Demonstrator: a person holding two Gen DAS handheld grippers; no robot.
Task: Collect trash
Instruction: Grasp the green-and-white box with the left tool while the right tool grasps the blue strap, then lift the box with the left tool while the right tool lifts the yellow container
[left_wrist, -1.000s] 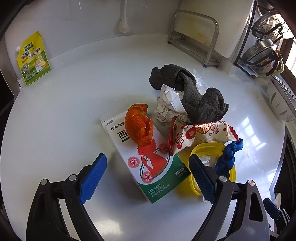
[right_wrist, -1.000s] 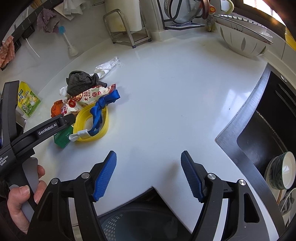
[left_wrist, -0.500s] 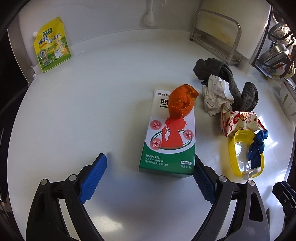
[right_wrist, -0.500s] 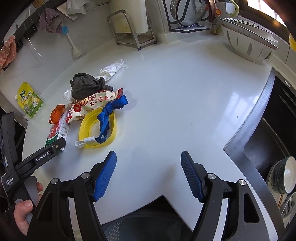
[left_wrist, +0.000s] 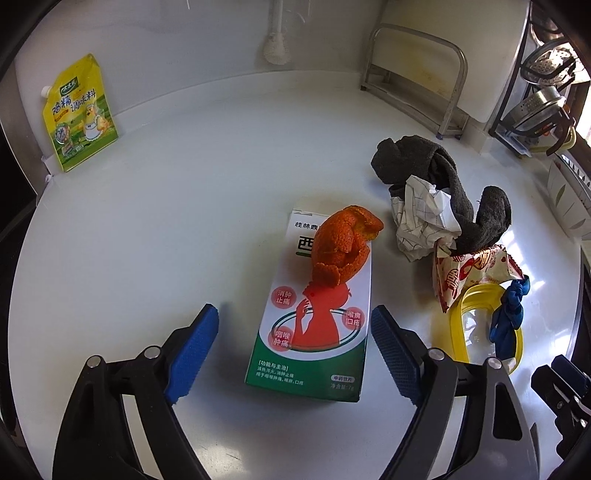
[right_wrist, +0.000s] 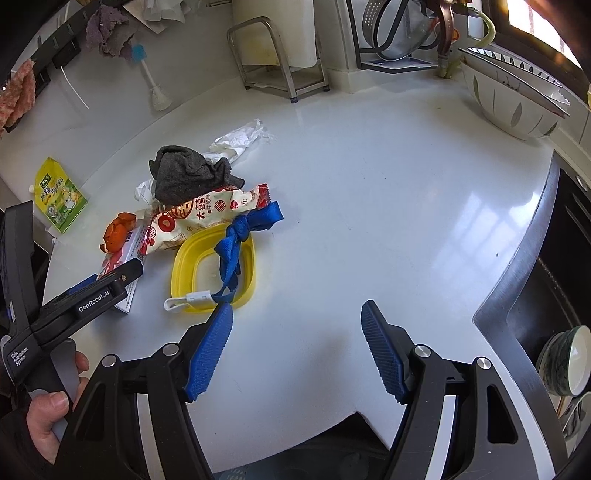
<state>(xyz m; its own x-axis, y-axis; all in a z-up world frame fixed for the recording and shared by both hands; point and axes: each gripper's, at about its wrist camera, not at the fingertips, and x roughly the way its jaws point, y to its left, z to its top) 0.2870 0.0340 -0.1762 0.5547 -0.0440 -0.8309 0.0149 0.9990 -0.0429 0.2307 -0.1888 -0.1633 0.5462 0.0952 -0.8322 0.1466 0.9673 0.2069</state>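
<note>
Left gripper (left_wrist: 295, 339): jaws closing around the box (left_wrist: 314, 317) at frame centre, pads not yet touching; peel (left_wrist: 343, 243) lies on it. Right gripper (right_wrist: 295, 350): jaws open over bare table (right_wrist: 369, 221).

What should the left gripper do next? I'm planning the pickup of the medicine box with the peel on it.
Probably ease the left gripper a little further forward and let its closing jaws meet the medicine box. The box lies between the fingers, but the pads stand clear of its sides. Keep it level: the orange peel sits loose on top.
</note>
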